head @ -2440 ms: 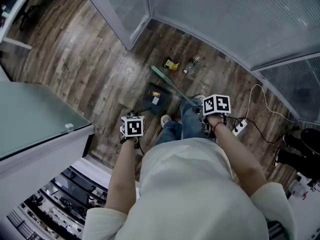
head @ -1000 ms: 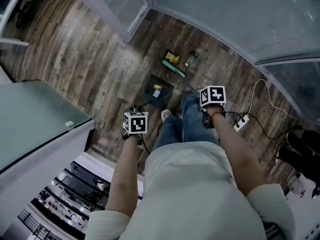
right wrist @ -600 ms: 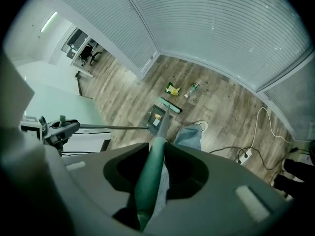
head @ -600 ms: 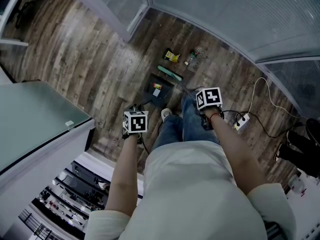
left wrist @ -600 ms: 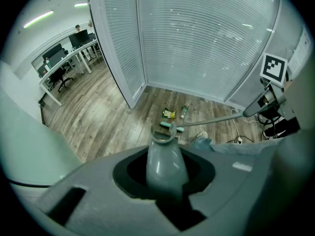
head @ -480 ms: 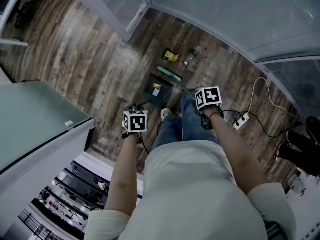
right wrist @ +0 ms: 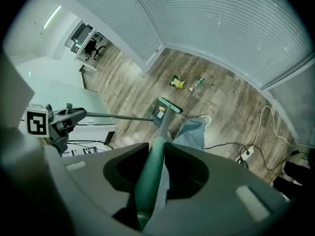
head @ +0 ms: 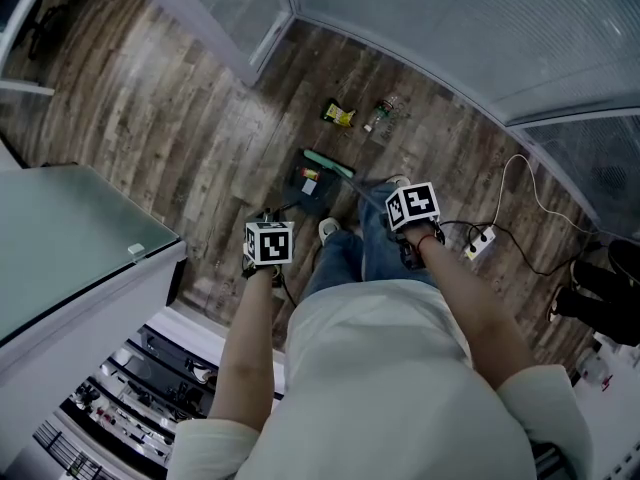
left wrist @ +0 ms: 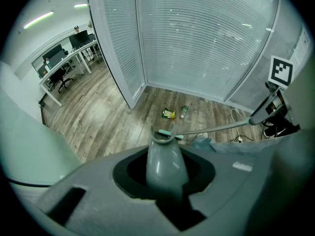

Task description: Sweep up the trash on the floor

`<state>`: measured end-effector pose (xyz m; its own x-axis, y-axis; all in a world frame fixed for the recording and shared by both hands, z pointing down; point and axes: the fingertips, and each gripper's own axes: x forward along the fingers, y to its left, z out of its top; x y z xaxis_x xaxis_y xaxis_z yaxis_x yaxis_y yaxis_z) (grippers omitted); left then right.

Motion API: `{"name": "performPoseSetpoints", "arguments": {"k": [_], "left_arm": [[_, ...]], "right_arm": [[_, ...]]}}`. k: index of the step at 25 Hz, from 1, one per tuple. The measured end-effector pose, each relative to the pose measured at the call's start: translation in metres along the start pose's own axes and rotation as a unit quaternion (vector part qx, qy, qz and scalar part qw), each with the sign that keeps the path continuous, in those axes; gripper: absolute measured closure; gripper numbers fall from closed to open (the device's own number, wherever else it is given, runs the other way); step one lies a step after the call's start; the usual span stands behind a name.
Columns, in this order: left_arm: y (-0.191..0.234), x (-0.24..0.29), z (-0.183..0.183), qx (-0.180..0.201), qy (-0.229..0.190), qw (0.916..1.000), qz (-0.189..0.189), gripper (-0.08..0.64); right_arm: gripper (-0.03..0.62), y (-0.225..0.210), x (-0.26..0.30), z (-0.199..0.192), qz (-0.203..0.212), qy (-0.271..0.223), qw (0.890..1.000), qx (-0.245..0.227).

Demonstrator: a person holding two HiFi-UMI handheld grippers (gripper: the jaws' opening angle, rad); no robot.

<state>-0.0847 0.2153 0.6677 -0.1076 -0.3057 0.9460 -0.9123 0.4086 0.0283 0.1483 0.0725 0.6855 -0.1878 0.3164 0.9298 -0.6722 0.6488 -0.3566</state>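
Observation:
In the head view a dark dustpan (head: 306, 182) lies on the wood floor with a small scrap inside. The green broom head (head: 328, 162) rests at its far edge. Beyond it lie a yellow wrapper (head: 338, 115) and a small bottle (head: 379, 117). My left gripper (head: 266, 246) is shut on the grey dustpan handle (left wrist: 165, 163). My right gripper (head: 412, 214) is shut on the green broom handle (right wrist: 151, 163). The right gripper view shows the broom head (right wrist: 170, 104) against the dustpan (right wrist: 158, 113), with the wrapper (right wrist: 177, 82) and the bottle (right wrist: 198, 83) farther off.
Glass partition walls (head: 430, 28) curve round the far side. A white cable and power strip (head: 478, 244) lie on the floor at the right. A glass-topped cabinet (head: 70, 238) stands at the left. My own legs and a shoe (head: 327, 230) are just behind the dustpan.
The broom head has been drawn back from beside the yellow wrapper to the dustpan's far edge. My right gripper came slightly toward my body. The wrapper, bottle and left gripper stayed put.

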Motion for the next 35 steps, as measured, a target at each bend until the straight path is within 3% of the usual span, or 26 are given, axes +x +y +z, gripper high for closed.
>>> {"name": "performPoseSetpoints", "arguments": {"k": [16,35], "left_arm": [[-0.004,-0.003,-0.004,0.003,-0.002,1.0000,0.002,0.466],[0.002,-0.002,-0.006,0.002,-0.002,1.0000,-0.003,0.466]], "right_arm": [[0.482,0.010,-0.012,-0.035,0.029,0.017,0.999,0.004],[0.482,0.017,-0.028,-0.038,0.048,-0.026,0.997,0.048]]}}
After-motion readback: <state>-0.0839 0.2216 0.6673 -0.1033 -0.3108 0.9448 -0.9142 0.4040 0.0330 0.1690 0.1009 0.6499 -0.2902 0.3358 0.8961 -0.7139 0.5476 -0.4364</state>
